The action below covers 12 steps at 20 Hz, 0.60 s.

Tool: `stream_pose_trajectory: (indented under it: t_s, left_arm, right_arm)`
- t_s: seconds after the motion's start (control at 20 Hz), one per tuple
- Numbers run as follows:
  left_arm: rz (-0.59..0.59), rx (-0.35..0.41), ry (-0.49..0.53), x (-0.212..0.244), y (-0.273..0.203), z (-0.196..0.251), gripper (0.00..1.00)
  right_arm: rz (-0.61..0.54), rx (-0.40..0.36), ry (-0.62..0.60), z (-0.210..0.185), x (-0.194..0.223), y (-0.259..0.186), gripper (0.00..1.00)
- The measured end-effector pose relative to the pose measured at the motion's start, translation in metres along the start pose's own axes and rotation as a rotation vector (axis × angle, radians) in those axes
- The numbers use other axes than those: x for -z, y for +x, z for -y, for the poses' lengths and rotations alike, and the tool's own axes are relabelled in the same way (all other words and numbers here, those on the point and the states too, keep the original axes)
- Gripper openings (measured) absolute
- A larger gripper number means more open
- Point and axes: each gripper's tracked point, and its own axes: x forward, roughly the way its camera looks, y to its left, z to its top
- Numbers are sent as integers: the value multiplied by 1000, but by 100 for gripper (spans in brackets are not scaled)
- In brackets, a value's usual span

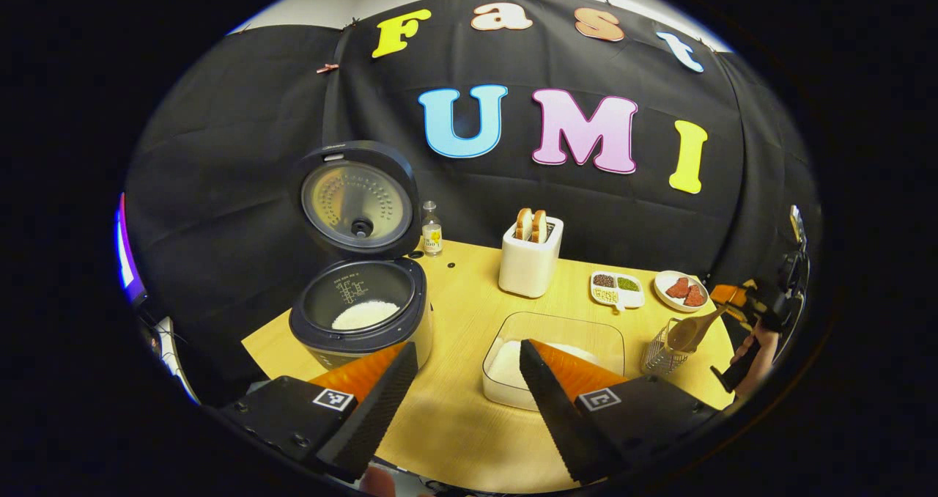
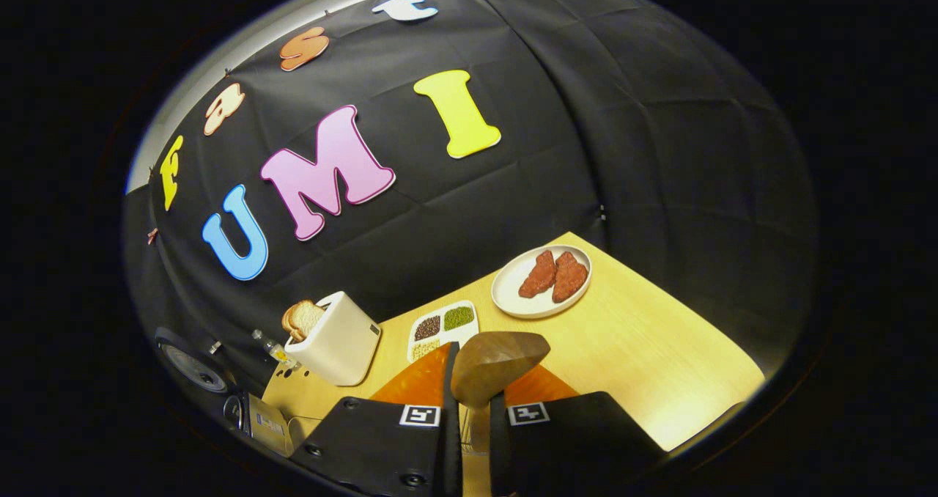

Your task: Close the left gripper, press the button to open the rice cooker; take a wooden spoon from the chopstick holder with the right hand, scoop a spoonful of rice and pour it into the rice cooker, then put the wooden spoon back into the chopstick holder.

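On the tabletop (image 1: 454,424), rice cooker (image 1: 359,314) lid's up, rice inside.
Left gripper (image 1: 469,402) fingers spread wide; right gripper (image 2: 473,409) fingers clamp the wooden spoon (image 2: 495,365) over the chopstick holder (image 1: 663,354).

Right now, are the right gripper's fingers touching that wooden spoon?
Touching. In the right gripper view the fingers press on the wooden spoon handle from both sides, with no gap visible, its bowl sticking up above them.

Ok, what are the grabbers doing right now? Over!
Left gripper open, holding nothing. Right gripper shut on wooden spoon, spoon in chopstick holder. Rice cooker lid up, rice inside. Nothing in the way.
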Motion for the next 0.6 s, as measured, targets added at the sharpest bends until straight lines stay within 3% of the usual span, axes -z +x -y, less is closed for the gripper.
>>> stream_pose_trajectory:
  t_s: [0.25,0.6]
  left_arm:
    - [-1,22,-31,2,5,-11,95]
    - [6,43,-69,1,8,-48,95]
  right_arm:
    - [63,-60,15,-33,-36,-15,19]
    - [22,-138,-10,-93,-17,-42,19]
